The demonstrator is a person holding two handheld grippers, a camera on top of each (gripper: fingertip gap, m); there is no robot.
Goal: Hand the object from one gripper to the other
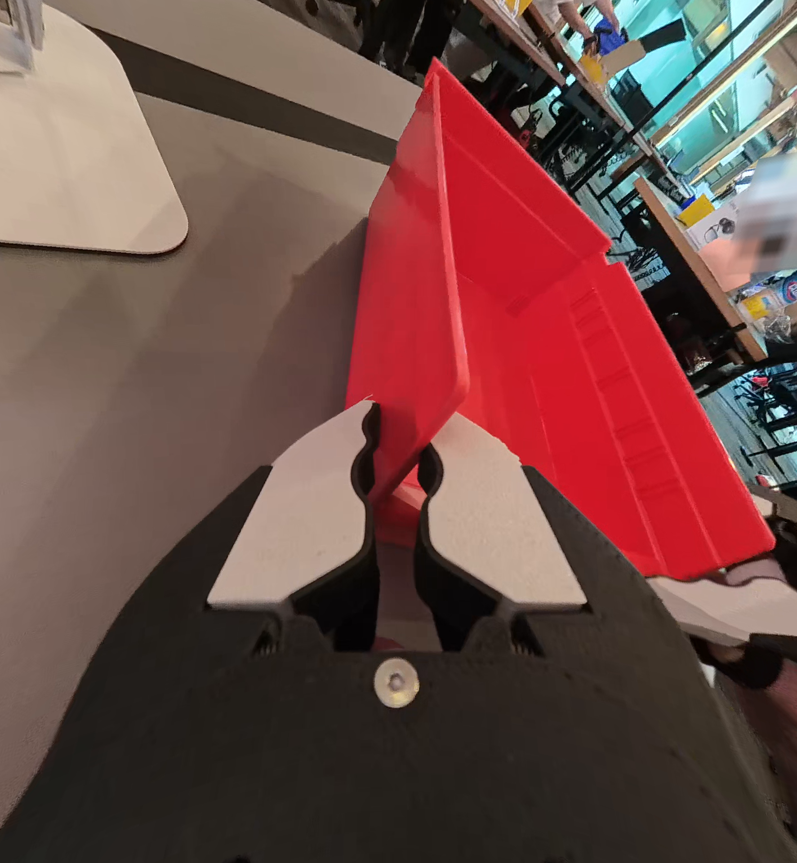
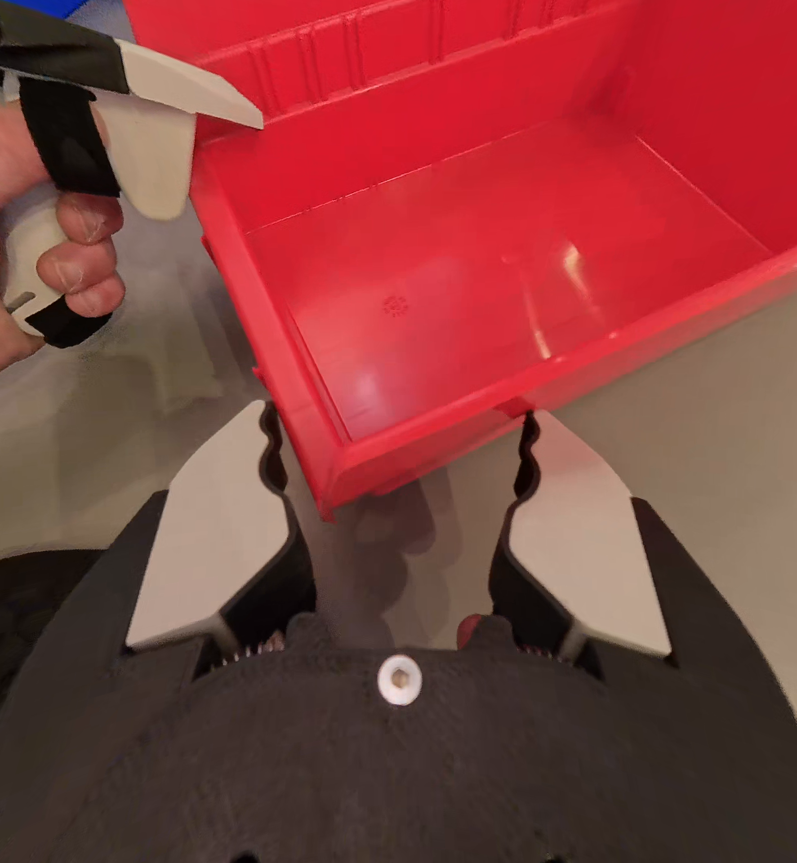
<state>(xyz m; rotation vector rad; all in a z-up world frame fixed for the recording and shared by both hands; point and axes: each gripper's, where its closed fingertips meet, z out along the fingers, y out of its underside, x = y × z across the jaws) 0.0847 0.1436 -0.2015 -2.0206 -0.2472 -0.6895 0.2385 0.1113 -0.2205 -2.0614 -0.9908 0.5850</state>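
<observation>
A red plastic bin [image 1: 504, 280] is held tilted above the grey table [image 1: 107, 420]. My left gripper [image 1: 401, 427] is shut on one of its side walls, with both pads pressed on the thin wall. In the right wrist view the bin [image 2: 480, 257] is empty, and the left gripper [image 2: 200, 140] clamps its far-left wall. My right gripper [image 2: 397, 411] is open, with the bin's near corner between its fingers. Its left pad [image 2: 272, 443] lies close along the bin's side, and its right pad [image 2: 527, 443] stands just below a rim tab. One right finger [image 1: 714, 602] shows under the bin's end.
A white rounded board [image 1: 60, 140] lies on the table at the far left. A person's hand [image 2: 13, 210] grips the left gripper's handle. Shelves and benches with boxes [image 1: 714, 210] stand beyond the table edge. One gripper's finger ends stand about 15 cm off the other's.
</observation>
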